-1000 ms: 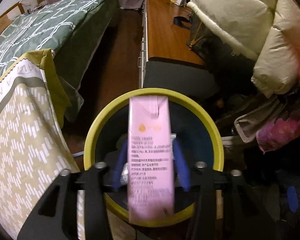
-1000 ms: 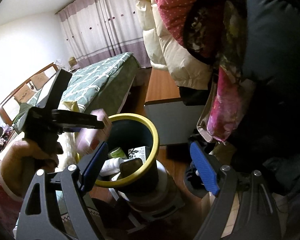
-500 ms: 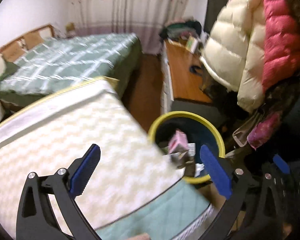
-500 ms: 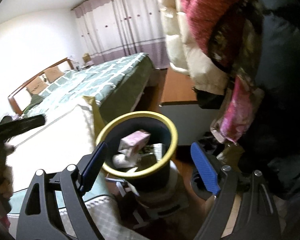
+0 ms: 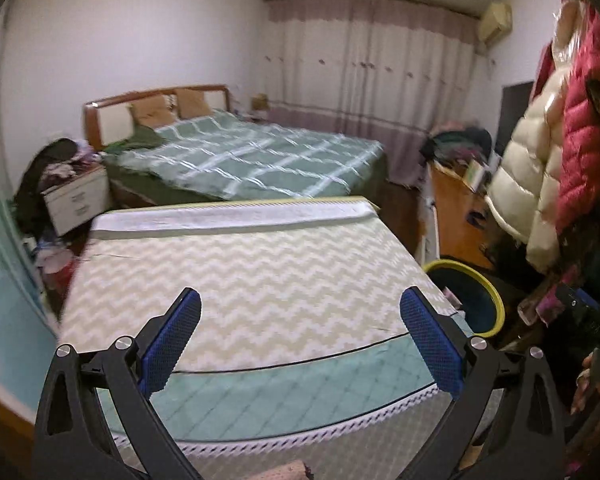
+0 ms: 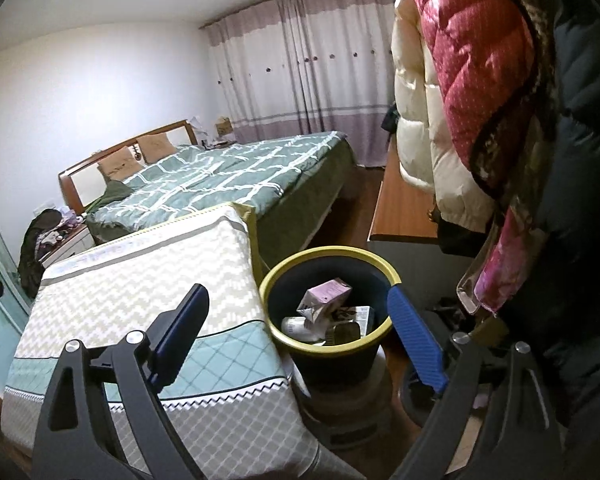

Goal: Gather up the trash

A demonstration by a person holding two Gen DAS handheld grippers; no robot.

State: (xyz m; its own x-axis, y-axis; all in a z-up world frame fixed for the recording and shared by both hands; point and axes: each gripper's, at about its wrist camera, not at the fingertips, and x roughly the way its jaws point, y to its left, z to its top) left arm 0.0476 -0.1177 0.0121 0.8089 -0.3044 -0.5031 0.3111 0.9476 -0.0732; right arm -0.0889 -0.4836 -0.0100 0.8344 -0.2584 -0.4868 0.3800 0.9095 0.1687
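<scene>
My left gripper (image 5: 300, 320) hangs over the zigzag cover (image 5: 240, 272), jaws spread wide with nothing between them. My right gripper (image 6: 298, 324) points at the bin (image 6: 379, 270); its jaws are opening and grip nothing. The pink carton (image 6: 327, 292) lies tilted inside the bin on other trash, including a white bottle (image 6: 296, 326). The bin stands just beside the cover, below the hanging coats (image 6: 459, 92).
</scene>
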